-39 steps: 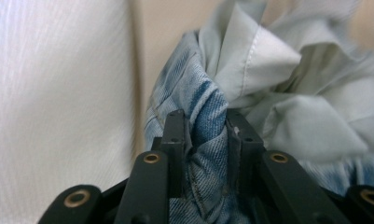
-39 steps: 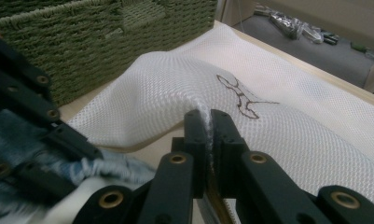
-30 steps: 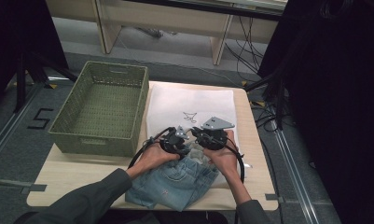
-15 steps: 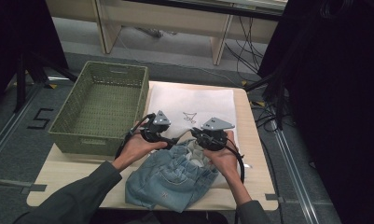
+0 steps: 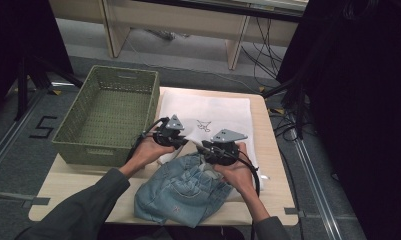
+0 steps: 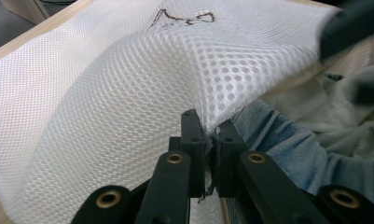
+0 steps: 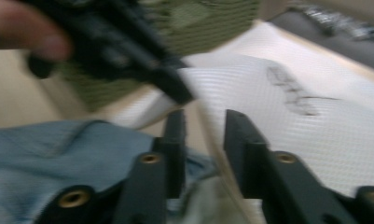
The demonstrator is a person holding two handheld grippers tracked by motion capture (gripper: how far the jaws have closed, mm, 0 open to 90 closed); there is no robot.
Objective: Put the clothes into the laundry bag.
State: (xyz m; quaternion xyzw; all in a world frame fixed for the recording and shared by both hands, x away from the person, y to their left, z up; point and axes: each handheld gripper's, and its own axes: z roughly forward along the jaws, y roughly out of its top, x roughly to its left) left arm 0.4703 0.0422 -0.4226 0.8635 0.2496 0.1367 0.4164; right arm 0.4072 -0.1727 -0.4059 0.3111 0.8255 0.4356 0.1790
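Observation:
A white mesh bag [image 5: 213, 107] with a small dark drawing lies flat on the wooden table [image 5: 275, 200]. A crumpled pair of blue denim shorts [image 5: 183, 192] lies at its near edge. My left gripper [image 5: 185, 140] is shut on the bag's near rim [image 6: 105, 93] and lifts it into a ridge, jaw tips [image 6: 208, 135] pinching the mesh beside the denim [image 6: 287, 149]. My right gripper [image 5: 203, 149] sits just to the right over the denim [image 7: 58, 149]. Its jaws [image 7: 204, 116] have just been opening and stand apart, pressing on nothing, with the bag [image 7: 278, 121] beyond.
A green woven basket [image 5: 88, 150] stands at the table's left, close beside the left hand, and shows blurred [image 7: 198, 18] behind the left gripper. Cables trail from both grippers over the table. Dark equipment stands at the right, and furniture legs beyond the far edge.
The left hand left the denim, swung towards the basket and has shut on the bag's near rim, raising it. The right gripper stayed put and its jaws have parted.

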